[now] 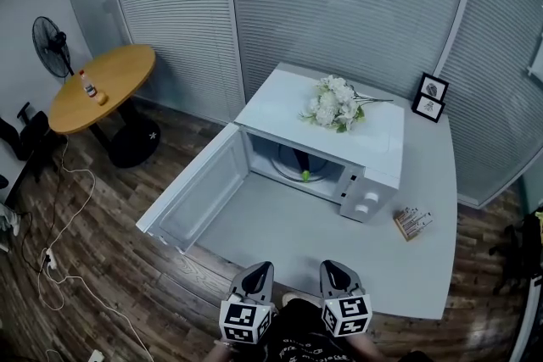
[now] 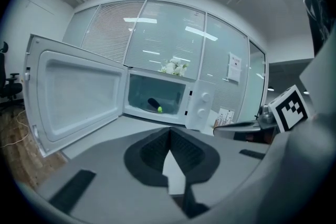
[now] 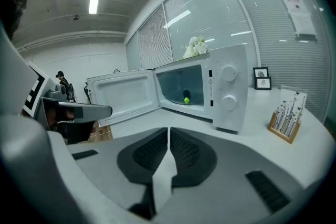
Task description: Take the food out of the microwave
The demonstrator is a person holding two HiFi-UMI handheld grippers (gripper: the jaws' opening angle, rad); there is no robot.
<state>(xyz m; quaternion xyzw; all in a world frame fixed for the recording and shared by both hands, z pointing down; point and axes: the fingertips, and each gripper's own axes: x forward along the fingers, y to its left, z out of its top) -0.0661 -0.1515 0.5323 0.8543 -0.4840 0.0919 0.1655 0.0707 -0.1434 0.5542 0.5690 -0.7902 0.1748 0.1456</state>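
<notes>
A white microwave (image 1: 280,102) stands on the pale table (image 1: 424,258) with its door (image 1: 199,191) swung wide open to the left. Inside lies the food, a dark oblong piece with a green end (image 1: 304,172), also visible in the left gripper view (image 2: 155,105) and the right gripper view (image 3: 186,98). My left gripper (image 1: 259,274) and right gripper (image 1: 333,271) hover side by side over the table's near edge, well short of the microwave. Both point at the open cavity. The left gripper (image 2: 169,131) is shut and holds nothing; so is the right gripper (image 3: 168,130).
White flowers (image 1: 333,104) lie on top of the microwave. Two framed pictures (image 1: 430,96) stand at the table's back right, and a small card holder (image 1: 413,222) sits right of the microwave. A round wooden table (image 1: 102,87) and a fan (image 1: 53,45) stand far left.
</notes>
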